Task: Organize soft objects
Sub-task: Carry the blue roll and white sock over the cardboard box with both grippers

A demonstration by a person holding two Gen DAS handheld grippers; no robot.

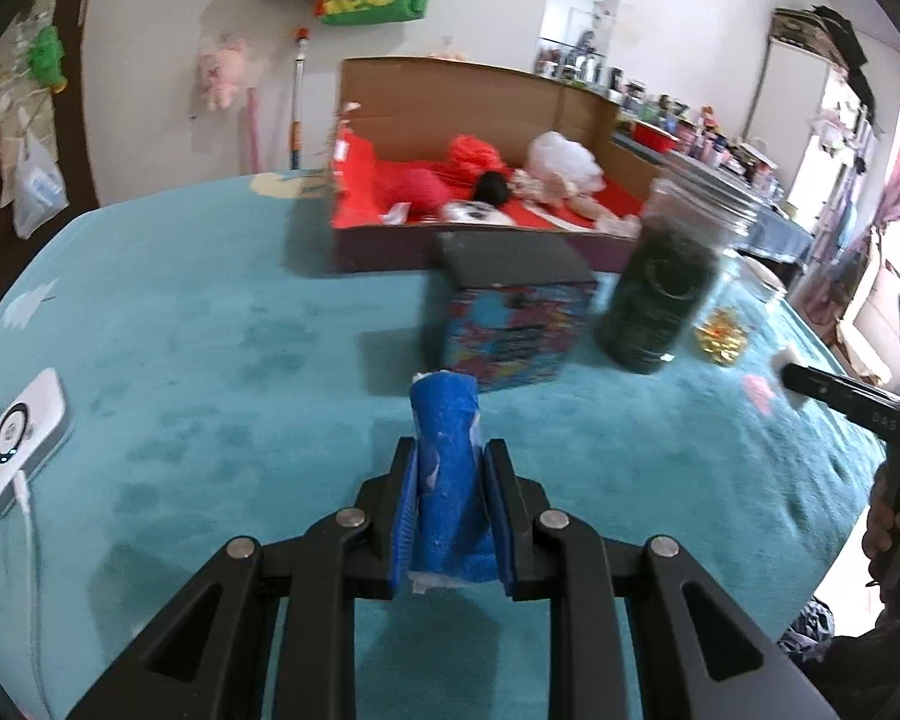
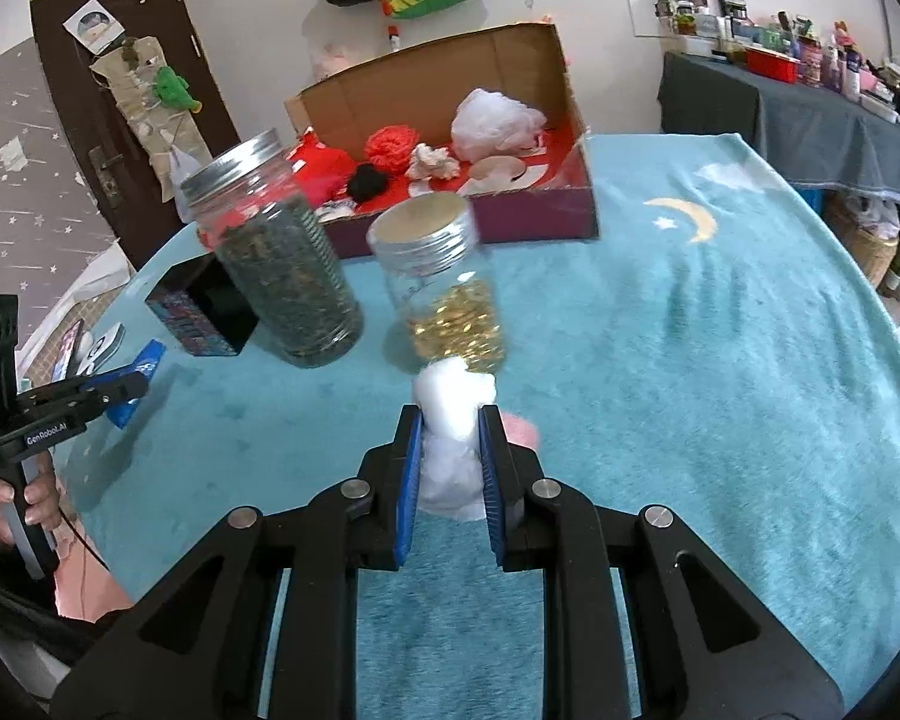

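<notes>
two claws: both closed on soft things, as i see it from here
left claw (image 1: 448, 468): fingers pinched tight on a blue roll (image 1: 447, 480), bottom centre of its frame, held above the teal cloth (image 1: 210, 360)
right claw (image 2: 449, 444): fingers pressed into a white fluffy wad (image 2: 453, 420), lower centre of its frame
box (image 2: 528, 216): cardboard, upper centre in both views, red lining, holding a red knit piece (image 2: 390, 147), a black ball (image 2: 368, 182) and a white puff (image 2: 495, 120)
jars: dark-filled jar (image 2: 282, 276) beside a jar of gold bits (image 2: 450, 300), just beyond the wad
small patterned box (image 1: 510, 324): centre of left view, near the blue roll
white device (image 1: 21, 438): left edge, cable attached
</notes>
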